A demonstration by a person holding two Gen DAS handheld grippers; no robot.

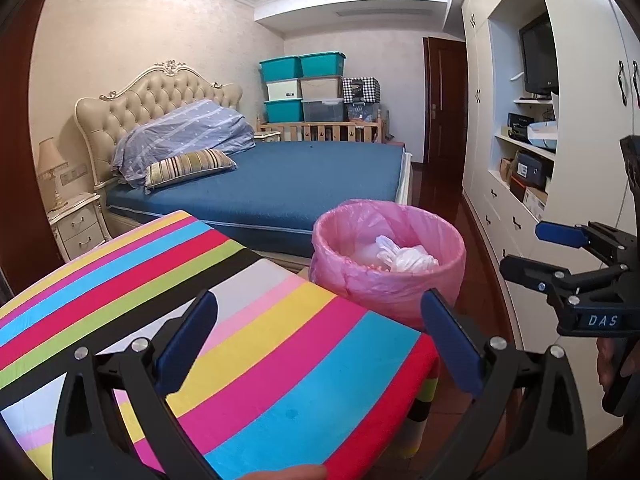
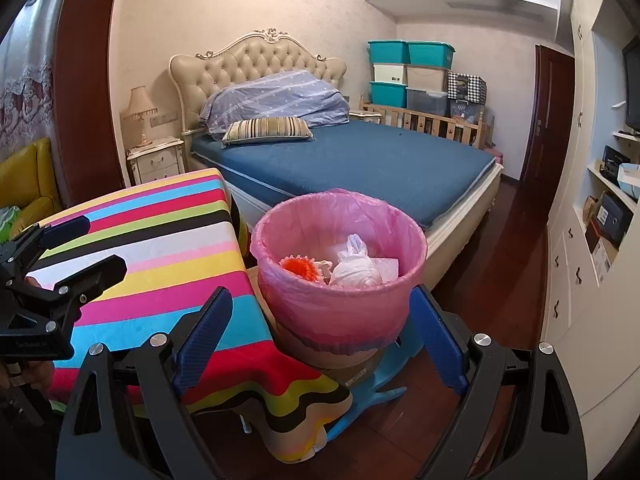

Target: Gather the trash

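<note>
A round bin with a pink liner stands beside the striped table, raised on a box and a blue stool. Inside lie a knotted white bag, an orange frilly item and white paper. My right gripper is open and empty, just in front of the bin. My left gripper is open and empty above the striped tablecloth; the bin with the white bag is ahead to its right. Each view shows the other gripper: the right gripper and the left gripper.
A blue-covered bed lies behind the bin, with a nightstand and lamp at its left. White cupboards with shelves line the right wall. Dark wooden floor runs between bed and cupboards. A yellow seat is far left.
</note>
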